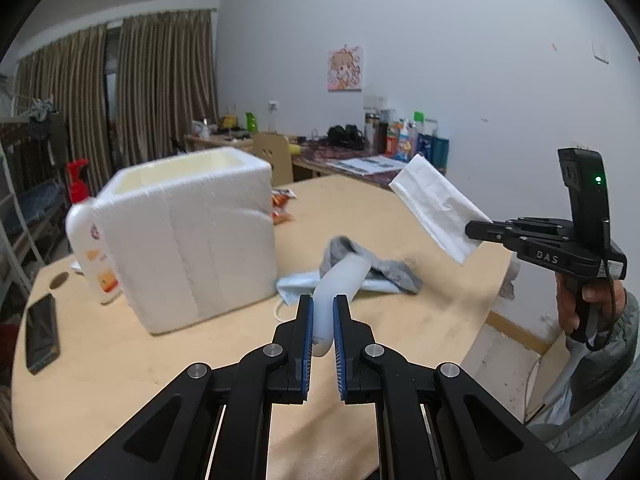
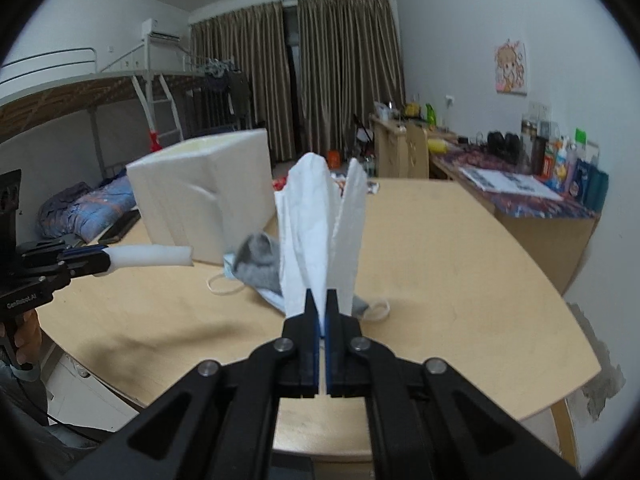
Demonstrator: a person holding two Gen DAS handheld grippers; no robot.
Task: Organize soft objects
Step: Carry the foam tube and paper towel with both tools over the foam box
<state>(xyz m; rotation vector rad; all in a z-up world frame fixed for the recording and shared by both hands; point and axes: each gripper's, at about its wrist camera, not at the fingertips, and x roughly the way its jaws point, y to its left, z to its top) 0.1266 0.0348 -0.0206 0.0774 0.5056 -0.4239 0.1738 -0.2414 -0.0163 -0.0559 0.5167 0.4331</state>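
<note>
Foam tube (image 1: 340, 280) sits clamped in my left gripper (image 1: 323, 320); my right gripper (image 2: 321, 308), jaws fully closed, pinches a folded tissue (image 2: 320, 232) by one corner – both above the worktop (image 2: 460, 248). Risk: the tissue could slip or tear, or the tube could knock the foam box (image 1: 192, 240) – its rim is close.
</note>
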